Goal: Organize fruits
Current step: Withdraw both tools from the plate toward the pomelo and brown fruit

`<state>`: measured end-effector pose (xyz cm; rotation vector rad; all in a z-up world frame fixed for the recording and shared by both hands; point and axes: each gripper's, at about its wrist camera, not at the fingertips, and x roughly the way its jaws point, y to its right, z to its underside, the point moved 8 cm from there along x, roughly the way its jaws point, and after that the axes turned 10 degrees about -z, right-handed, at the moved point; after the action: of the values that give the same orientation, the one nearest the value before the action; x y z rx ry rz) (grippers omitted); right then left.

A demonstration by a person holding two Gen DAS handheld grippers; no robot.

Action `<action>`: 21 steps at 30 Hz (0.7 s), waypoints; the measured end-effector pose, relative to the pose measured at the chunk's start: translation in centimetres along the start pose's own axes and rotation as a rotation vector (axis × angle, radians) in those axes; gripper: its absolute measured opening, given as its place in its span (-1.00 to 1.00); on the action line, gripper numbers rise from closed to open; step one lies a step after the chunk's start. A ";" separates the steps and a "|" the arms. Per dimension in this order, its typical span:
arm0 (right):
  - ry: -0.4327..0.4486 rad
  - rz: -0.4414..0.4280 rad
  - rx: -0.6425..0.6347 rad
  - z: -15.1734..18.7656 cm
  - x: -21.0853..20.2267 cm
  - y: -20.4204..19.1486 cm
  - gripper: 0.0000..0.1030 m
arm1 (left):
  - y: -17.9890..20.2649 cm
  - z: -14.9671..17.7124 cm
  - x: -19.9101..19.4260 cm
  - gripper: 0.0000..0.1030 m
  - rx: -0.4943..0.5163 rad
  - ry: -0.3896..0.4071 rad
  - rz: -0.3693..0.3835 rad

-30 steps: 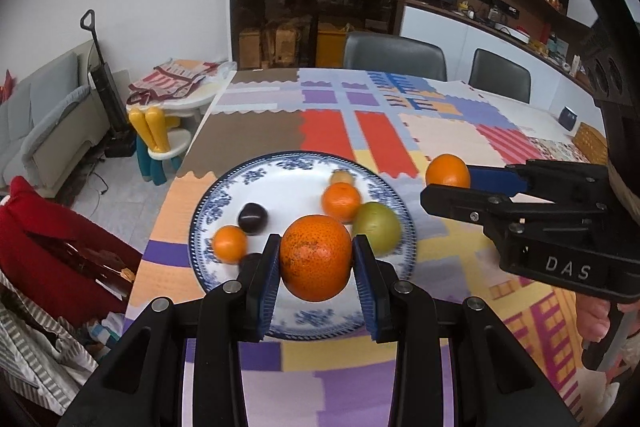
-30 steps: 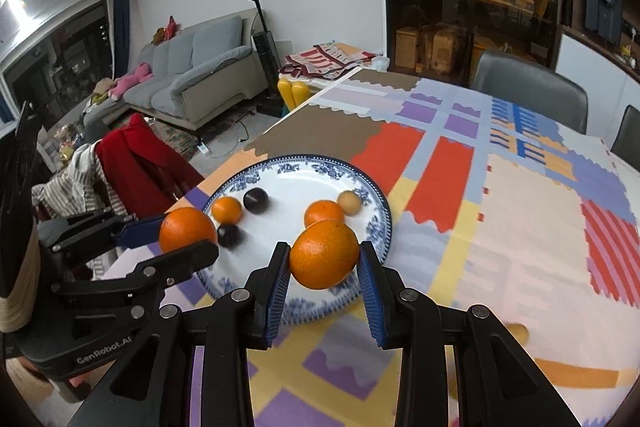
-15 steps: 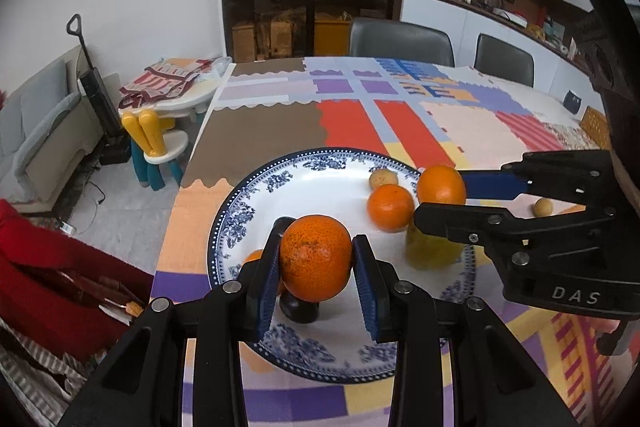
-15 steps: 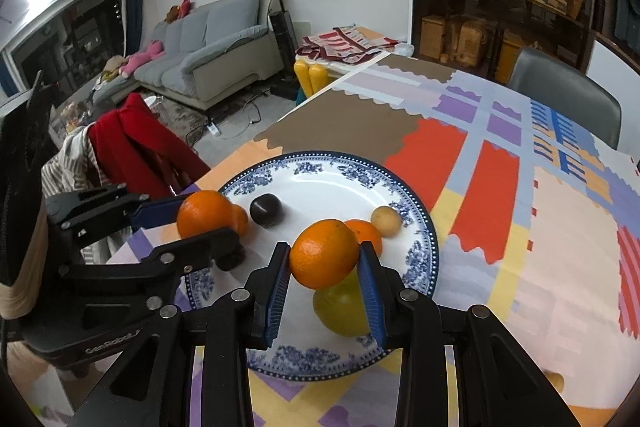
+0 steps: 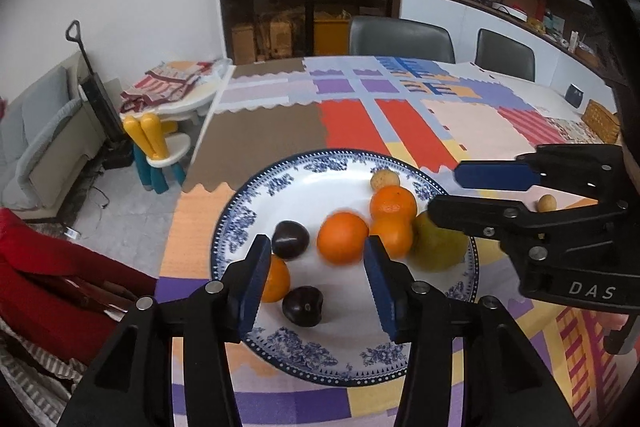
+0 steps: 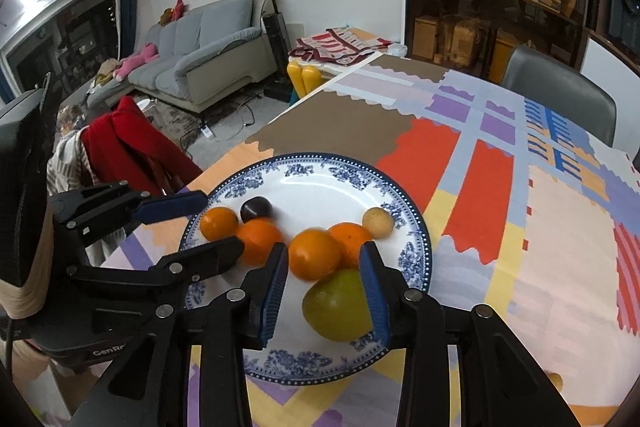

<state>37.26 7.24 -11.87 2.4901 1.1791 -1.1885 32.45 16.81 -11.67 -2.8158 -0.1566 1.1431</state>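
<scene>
Releasing step: both claws hang spread over the blue-and-white plate [image 5: 240, 223], with two oranges lying loose on it, so my read is that the drop-off is done and the retreat comes next.

Left wrist view, claw: the left gripper [image 5: 314, 255] stands wide apart and grips nothing; blue pads flank a blurred orange [image 5: 343, 237] without touching it.
Left wrist view, fruit: that orange sits on the plate, near a dark plum [image 5: 290, 239], just beside two stacked oranges [image 5: 393, 203], with a green pear [image 5: 438, 247] at the right.
Left wrist view, stragglers: a small longan [image 5: 546, 203] lies on the patchwork tablecloth [image 5: 256, 131], off the plate, just past the right gripper [image 5: 444, 195].
Left wrist view, partner claw: the right gripper is seen side-on, fingers parted, nothing between them.

Right wrist view, claw: the right gripper [image 6: 323, 257] is also spread wide and empty-handed; another orange [image 6: 315, 254] rests on the plate between its pads, slightly blurred, contact unclear.
Right wrist view, neighbours: the pear [image 6: 338, 305] lies just below the fingertips, a pale longan [image 6: 377, 222] near the far rim.
Right wrist view, partner claw: the left gripper [image 6: 222, 225] reaches in from the left, parted, holding nothing.

Next move, my call: lift both claws straight up so the pads miss the round fruit, then go for the stray longan on the cloth.
Risk, my call: a nudge could set an orange rolling toward the rim.
</scene>
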 end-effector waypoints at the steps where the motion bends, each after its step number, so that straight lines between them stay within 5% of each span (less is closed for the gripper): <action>1: 0.006 0.003 -0.001 0.0 -0.3 0.0 -0.24 | -0.1 0.0 -0.3 -0.09 -0.002 0.003 -0.011; 7: 0.058 0.051 -0.023 0.4 -3.3 -0.3 -0.21 | 0.0 -0.5 -3.7 0.06 -0.013 0.056 -0.060; 15: 0.154 0.130 -0.029 1.4 -8.8 -0.7 0.21 | 1.5 -1.1 -8.5 0.27 -0.023 0.137 -0.072; 21: 0.200 0.169 0.024 2.7 -12.5 0.5 0.31 | 4.0 -1.3 -10.8 0.39 -0.030 0.167 -0.043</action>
<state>31.24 -1.69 -4.92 2.7151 0.9751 -0.9351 25.91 11.35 -3.81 -2.9023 -0.2217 0.8994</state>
